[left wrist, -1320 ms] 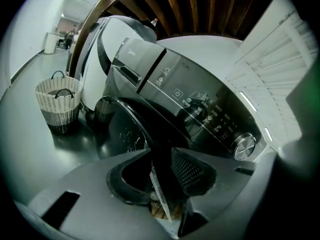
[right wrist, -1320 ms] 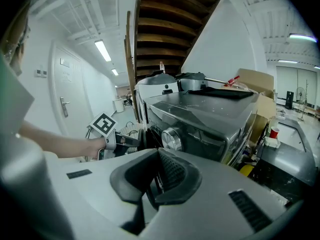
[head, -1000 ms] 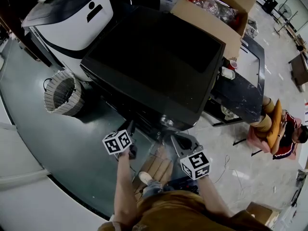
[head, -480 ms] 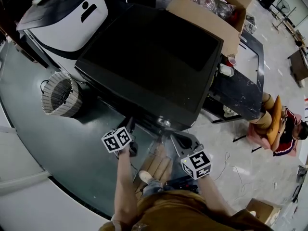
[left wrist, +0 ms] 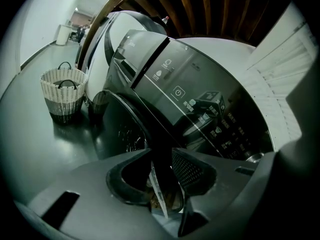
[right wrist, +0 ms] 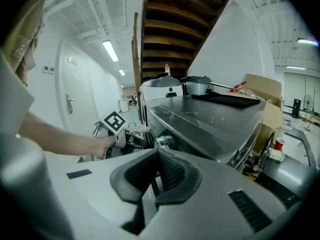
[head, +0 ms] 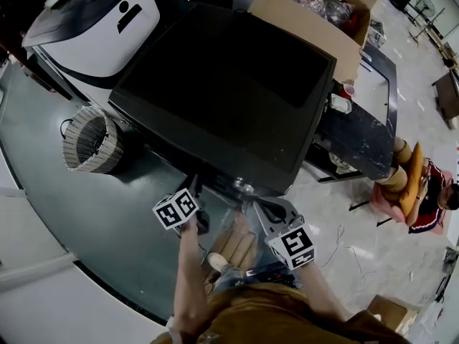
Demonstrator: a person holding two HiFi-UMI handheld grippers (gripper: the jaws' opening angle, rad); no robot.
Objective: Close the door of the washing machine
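The black washing machine (head: 229, 84) fills the middle of the head view, and its door is hidden under the top's front edge there. In the left gripper view its control panel (left wrist: 200, 109) and the dark round door (left wrist: 122, 126) are close ahead. My left gripper (left wrist: 162, 154) is shut on the door's dark rim, which runs up between the pads. In the head view the left gripper (head: 195, 192) sits at the machine's front. My right gripper (head: 259, 208) is beside it with its jaws shut on nothing, and the right gripper (right wrist: 156, 156) points at the machine's front corner (right wrist: 165, 141).
A wicker basket (head: 90, 140) stands on the floor left of the machine. A white appliance (head: 107, 27) is behind it. A cardboard box (head: 315, 20) and a black side table (head: 358, 135) flank the machine's right side. A person (head: 423, 192) sits at far right. Wooden stairs (right wrist: 175, 29) rise overhead.
Both grippers stay at the machine's front, the left one still on the door's rim. Only the head view has shifted slightly.
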